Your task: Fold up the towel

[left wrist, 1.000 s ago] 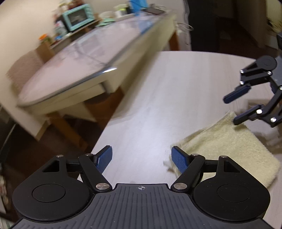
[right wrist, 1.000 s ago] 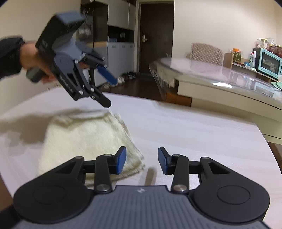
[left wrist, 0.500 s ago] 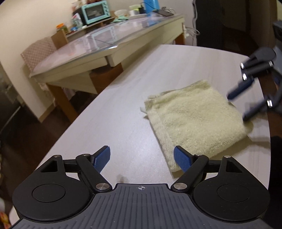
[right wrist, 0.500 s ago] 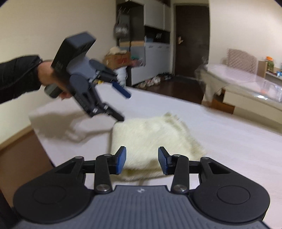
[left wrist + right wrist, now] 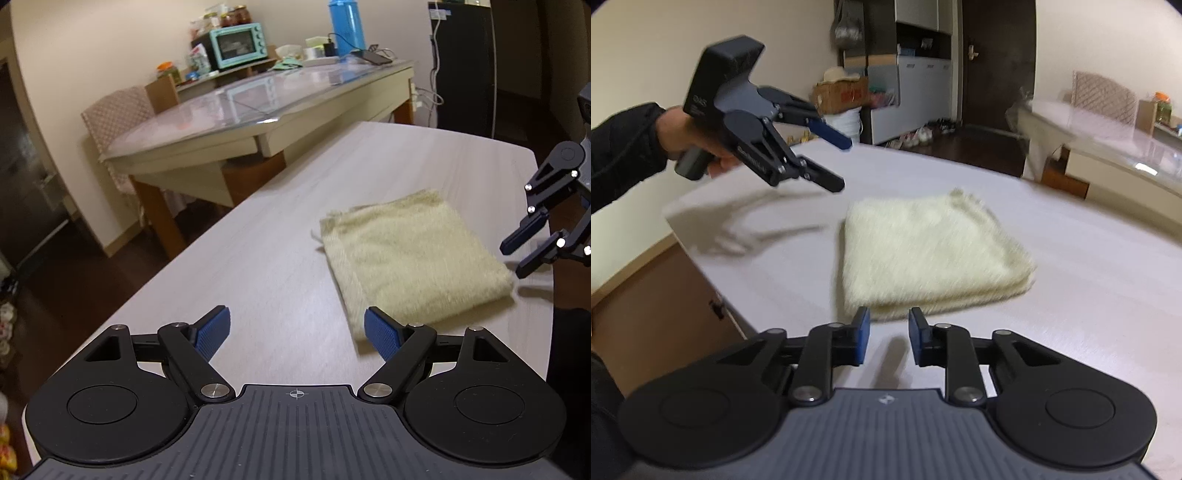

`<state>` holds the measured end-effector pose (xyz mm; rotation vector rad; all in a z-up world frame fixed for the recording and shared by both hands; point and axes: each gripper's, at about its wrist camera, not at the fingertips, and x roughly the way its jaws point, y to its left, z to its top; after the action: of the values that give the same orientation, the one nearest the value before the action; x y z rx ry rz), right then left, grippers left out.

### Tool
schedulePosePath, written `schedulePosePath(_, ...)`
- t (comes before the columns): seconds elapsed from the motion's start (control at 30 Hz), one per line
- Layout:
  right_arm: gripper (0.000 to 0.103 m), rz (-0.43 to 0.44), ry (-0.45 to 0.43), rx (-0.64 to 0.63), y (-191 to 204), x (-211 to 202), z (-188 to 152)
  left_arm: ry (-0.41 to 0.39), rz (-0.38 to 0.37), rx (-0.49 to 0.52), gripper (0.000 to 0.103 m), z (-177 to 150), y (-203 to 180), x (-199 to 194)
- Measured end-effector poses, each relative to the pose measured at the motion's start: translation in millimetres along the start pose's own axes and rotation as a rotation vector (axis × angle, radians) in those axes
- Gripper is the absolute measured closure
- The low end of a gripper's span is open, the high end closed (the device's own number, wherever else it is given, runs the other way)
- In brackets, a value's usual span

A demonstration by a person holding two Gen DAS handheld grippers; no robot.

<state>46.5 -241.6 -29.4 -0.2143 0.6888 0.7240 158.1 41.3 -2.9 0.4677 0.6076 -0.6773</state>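
Desk: pale wood-grain top [image 5: 280, 236], long, with rounded corners; it carries only the towel.
Towel: cream terry towel [image 5: 410, 254], folded into a thick square, lies flat near the desk's edge on the person's side, its stacked layers showing along the edge nearest the right tongs [image 5: 934, 295].
Left tongs: left tongs [image 5: 297, 332] stand wide with nothing between the blue pads, above bare desk just beside the towel's near corner; seen from the right wrist view [image 5: 836, 162], they hang clear of the desk beyond the towel's left edge, held by a hand [image 5: 687, 144] in a black sleeve [image 5: 620, 155].
Right tongs: right tongs [image 5: 886, 338] are narrow and closing, with nothing between the pads, just short of the towel's layered edge; in the left wrist view [image 5: 521, 251] they hover at the towel's far right corner.
Room: a glass-topped dining table [image 5: 255, 107] stands beyond the desk, with a teal toaster oven [image 5: 238, 44], a blue flask [image 5: 347, 26], a quilted chair [image 5: 118, 110]; dark wood floor, a dark door [image 5: 997, 55], grey cabinets [image 5: 916, 96], cream walls.
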Motion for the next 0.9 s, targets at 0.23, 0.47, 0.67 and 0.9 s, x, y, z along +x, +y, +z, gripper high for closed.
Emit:
schedulePosePath(0.23,0.076,0.050,0.010,-0.045,28,23,10,-0.036,0.041,-0.060,0.017,-18,-1,-19)
schedulePosePath(0.47,0.074,0.073,-0.005,-0.048,49,63,38,-0.056,0.090,-0.116,0.016,-31,7,-36)
schedulePosePath(0.67,0.071,0.095,-0.011,-0.050,54,86,52,-0.074,0.135,-0.174,0.015,-38,7,-51)
schedulePosePath(0.9,0.047,-0.003,-0.051,0.008,29,28,32,-0.052,0.219,-0.259,0.010,-42,-17,-57)
